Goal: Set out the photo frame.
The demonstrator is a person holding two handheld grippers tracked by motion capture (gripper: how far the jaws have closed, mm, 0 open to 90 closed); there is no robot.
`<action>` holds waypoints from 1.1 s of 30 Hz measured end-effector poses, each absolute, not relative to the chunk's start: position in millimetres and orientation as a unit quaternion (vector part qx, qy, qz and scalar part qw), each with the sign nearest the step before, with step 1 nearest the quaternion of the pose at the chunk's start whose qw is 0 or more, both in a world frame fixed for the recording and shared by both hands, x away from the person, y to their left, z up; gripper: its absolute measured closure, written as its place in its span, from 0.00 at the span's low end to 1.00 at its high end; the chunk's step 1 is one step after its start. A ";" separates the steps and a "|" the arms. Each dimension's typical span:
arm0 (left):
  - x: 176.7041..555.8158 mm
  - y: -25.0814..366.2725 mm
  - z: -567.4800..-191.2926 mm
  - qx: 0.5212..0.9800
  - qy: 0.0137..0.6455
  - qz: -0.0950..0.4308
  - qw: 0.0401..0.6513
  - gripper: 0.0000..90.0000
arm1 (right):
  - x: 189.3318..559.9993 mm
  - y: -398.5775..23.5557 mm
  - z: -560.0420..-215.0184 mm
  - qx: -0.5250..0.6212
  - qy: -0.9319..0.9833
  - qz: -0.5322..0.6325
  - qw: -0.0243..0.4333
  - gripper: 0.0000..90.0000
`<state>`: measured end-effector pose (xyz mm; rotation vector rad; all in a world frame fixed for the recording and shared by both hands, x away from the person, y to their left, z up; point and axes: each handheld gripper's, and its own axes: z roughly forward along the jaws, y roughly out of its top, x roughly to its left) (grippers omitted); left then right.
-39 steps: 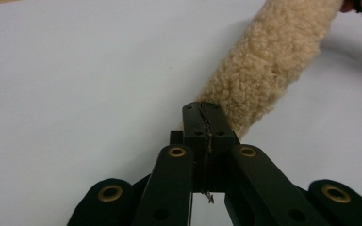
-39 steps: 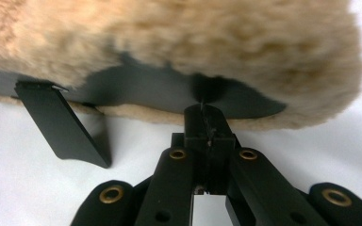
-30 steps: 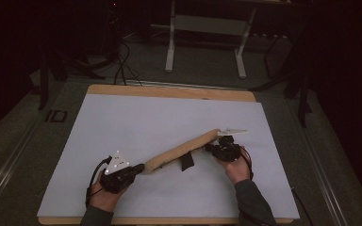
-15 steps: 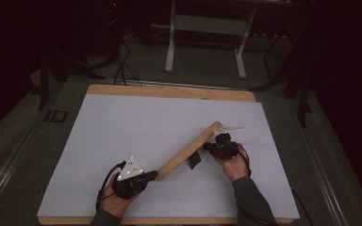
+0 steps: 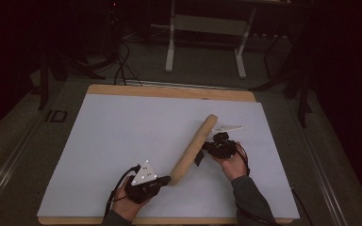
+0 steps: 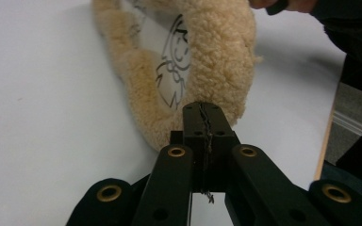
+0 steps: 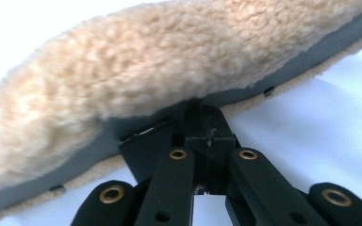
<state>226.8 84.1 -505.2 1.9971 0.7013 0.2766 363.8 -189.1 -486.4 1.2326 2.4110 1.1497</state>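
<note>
High view: a long tan fleece pad (image 5: 194,149) lies aslant on the white sheet (image 5: 122,136) of the table, well inside the sheet's edges and toward its near right part. The left gripper (image 5: 164,180) meets the pad's near end; the right gripper (image 5: 206,148) sits against the pad's middle, on its right flank. No container stands on the sheet. Left gripper view: the jaws are pressed together on a thin edge of the fleece pad (image 6: 217,61) at its open end, where the pad curls round a pale printed lining; it reads as a hollow sleeve, soft and light, likely to sag between holds. Right gripper view: the jaws are pinched together at the grey edge strip of the fleece pad (image 7: 136,80), beside a black tab. Judgement: the pile gives poor purchase; the bound edges are the sound places to take hold, and nothing here is fragile.
</note>
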 end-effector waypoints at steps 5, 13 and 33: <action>225.0 73.4 -505.3 0.824 0.275 0.110 0.484 1.00 | 363.5 -188.9 -482.8 0.413 0.817 0.390 0.102 1.00; 222.9 54.3 -504.0 0.833 0.251 0.108 0.482 1.00 | 362.3 -188.8 -475.3 0.403 0.825 0.378 0.115 1.00; 222.2 9.9 -502.3 0.847 0.209 0.097 0.479 1.00 | 355.4 -205.2 -445.5 0.434 0.813 0.366 0.131 0.70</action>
